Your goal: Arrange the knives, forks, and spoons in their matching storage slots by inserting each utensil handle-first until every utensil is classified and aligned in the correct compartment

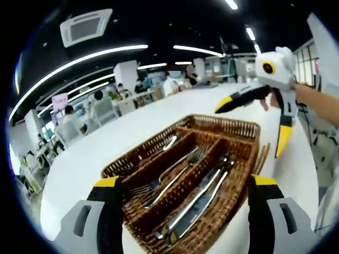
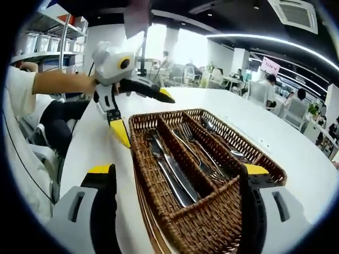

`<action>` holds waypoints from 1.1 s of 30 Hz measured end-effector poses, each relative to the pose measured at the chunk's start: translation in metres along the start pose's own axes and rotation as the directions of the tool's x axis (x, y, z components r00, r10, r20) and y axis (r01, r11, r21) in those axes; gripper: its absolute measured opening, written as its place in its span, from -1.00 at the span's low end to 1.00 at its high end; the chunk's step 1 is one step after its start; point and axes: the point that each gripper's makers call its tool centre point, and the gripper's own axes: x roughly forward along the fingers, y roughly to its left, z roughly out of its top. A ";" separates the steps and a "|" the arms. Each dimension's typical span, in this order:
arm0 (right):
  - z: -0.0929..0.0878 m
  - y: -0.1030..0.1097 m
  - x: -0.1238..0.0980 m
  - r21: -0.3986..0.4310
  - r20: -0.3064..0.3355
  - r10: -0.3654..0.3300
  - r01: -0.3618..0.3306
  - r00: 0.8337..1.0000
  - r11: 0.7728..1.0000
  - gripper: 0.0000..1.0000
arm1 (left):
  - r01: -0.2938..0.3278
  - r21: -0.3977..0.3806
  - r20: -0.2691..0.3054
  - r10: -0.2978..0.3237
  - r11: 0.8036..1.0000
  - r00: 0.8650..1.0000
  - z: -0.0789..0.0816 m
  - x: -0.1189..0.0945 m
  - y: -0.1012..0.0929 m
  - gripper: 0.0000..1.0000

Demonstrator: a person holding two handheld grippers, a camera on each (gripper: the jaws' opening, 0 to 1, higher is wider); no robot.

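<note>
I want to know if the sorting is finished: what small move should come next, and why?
Probably just draw both tools back. The wicker tray already holds knives, forks and spoons each in its own compartment, and the left tool and right tool are open, holding nothing.

Knives (image 2: 172,172), forks (image 2: 198,151), spoons (image 2: 225,143) lie in separate basket (image 2: 212,227) compartments.

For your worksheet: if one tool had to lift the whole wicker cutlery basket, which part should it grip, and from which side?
Grip an outer long wall of the wicker basket from above, one jaw outside and one inside. The rim is a thin upright woven edge, open at the top. The knives and forks lie low inside, so they should stay clear.
</note>
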 end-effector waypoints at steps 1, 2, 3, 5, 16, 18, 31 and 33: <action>-0.001 -0.002 -0.002 0.005 0.001 -0.013 0.013 1.000 1.000 1.00 | -0.041 -0.009 -0.014 0.041 0.999 0.999 -0.003 -0.002 0.006 0.99; -0.003 -0.004 -0.004 -0.004 -0.003 -0.034 0.034 0.999 0.999 1.00 | -0.041 -0.017 -0.010 0.041 0.999 0.999 -0.004 -0.003 0.005 0.99; -0.004 -0.007 -0.005 -0.026 -0.009 -0.050 0.050 0.999 0.998 1.00 | -0.048 -0.026 0.011 0.048 0.998 0.999 -0.002 -0.004 0.006 0.99; -0.009 -0.009 -0.008 -0.058 -0.023 -0.072 0.070 0.997 0.996 1.00 | -0.066 -0.030 0.012 0.066 0.997 0.998 -0.003 -0.006 0.008 0.99; -0.012 0.003 -0.029 -0.072 0.010 -0.093 0.094 0.996 0.993 0.99 | -0.087 -0.051 0.064 0.090 0.995 0.994 -0.007 -0.026 -0.016 0.99; -0.016 0.007 -0.033 -0.080 0.012 -0.098 0.099 0.995 0.992 0.99 | -0.101 -0.044 0.086 0.105 0.994 0.991 -0.005 -0.030 -0.019 0.99; -0.043 -0.006 -0.055 -0.008 0.036 -0.105 0.106 0.994 0.994 0.98 | -0.090 -0.031 0.165 0.094 0.995 0.982 -0.002 -0.045 -0.044 0.99; -0.044 -0.008 -0.061 -0.007 0.044 -0.112 0.113 0.993 0.994 0.98 | -0.094 -0.046 0.170 0.100 0.995 0.980 -0.003 -0.048 -0.046 0.99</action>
